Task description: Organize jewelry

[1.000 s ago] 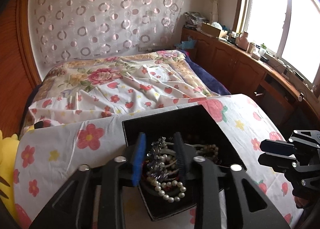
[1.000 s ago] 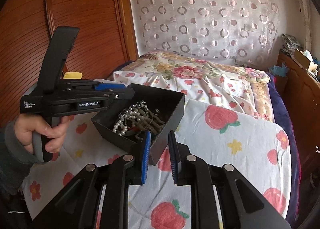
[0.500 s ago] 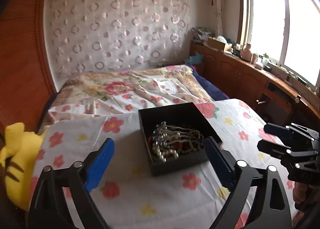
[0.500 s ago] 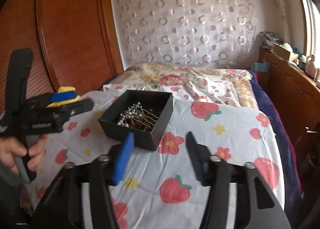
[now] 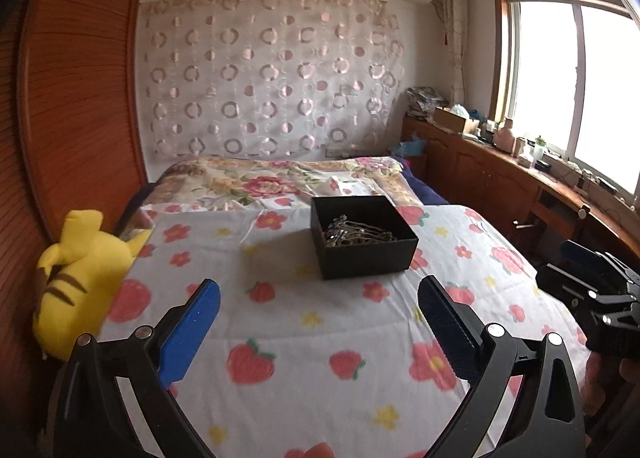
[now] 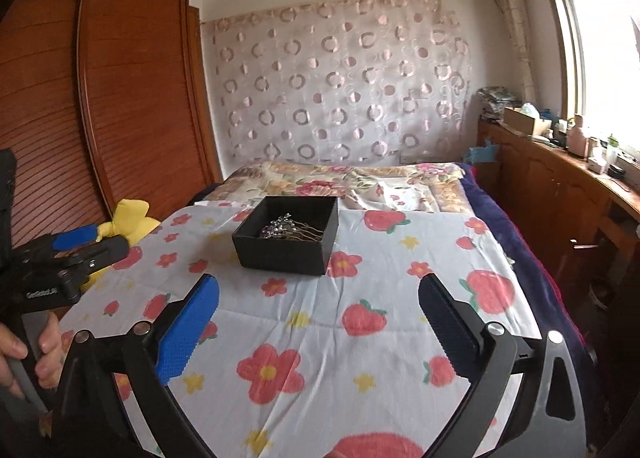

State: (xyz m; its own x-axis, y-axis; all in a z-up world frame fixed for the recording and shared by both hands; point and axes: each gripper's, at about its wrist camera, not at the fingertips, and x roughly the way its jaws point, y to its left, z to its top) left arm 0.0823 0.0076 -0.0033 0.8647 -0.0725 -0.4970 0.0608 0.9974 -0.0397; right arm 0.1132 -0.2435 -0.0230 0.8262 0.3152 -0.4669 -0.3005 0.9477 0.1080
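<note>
Covering bed (image 5: 420, 178): flowered sheet (image 5: 304, 338); wooden wardrobe (image 6: 132, 78) alongside.

A black box (image 5: 366, 254) holds silvery jewelry (image 5: 352, 232) on a white sheet (image 5: 304, 322) printed with red strawberries, pink flowers and yellow stars. A yellow plush (image 5: 80, 270) with dark stripes lies at the left. The far curtain (image 5: 272, 74) shows pink rings. The pads (image 6: 188, 330) are blue.

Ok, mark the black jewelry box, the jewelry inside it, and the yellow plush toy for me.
black jewelry box (image 5: 370, 260), left wrist view, on its near outer wall.
jewelry (image 6: 286, 229), right wrist view, on the tangled pile inside the box.
yellow plush toy (image 5: 80, 270), left wrist view, on its striped body.
</note>
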